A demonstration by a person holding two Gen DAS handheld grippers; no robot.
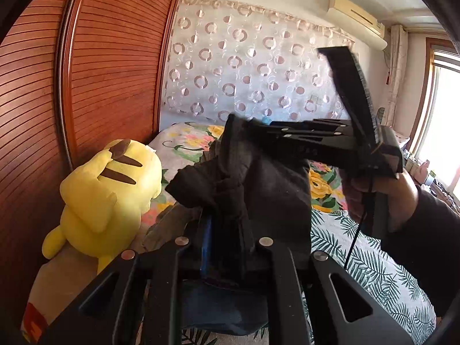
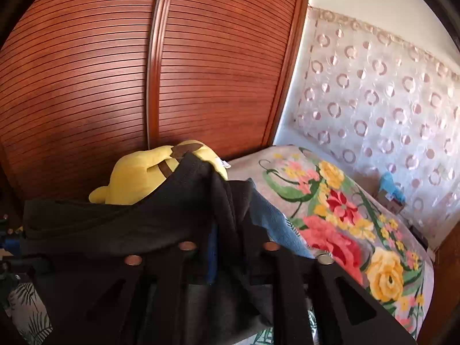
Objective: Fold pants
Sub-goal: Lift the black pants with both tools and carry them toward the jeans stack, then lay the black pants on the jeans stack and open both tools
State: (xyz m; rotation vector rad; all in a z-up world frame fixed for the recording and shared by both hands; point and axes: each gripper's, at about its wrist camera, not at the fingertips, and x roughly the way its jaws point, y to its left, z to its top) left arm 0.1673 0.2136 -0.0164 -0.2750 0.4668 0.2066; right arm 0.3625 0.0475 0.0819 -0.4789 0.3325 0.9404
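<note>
Dark pants [image 1: 267,189] hang in the air above the bed, bunched between both grippers. My left gripper [image 1: 227,230] is shut on a fold of the pants, with the cloth pinched between its fingers. My right gripper [image 1: 238,138] reaches in from the right in the left wrist view and is shut on the pants' upper edge. In the right wrist view the right gripper [image 2: 227,230] holds the dark cloth [image 2: 129,224], which drapes to the left and hides the fingertips.
A yellow plush toy [image 1: 109,195] lies at the bed's left side against a wooden slatted wardrobe [image 1: 86,72]. A floral pillow [image 2: 345,221] lies at the head. The leaf-print sheet [image 1: 373,267] lies below. A window [image 1: 442,132] is at right.
</note>
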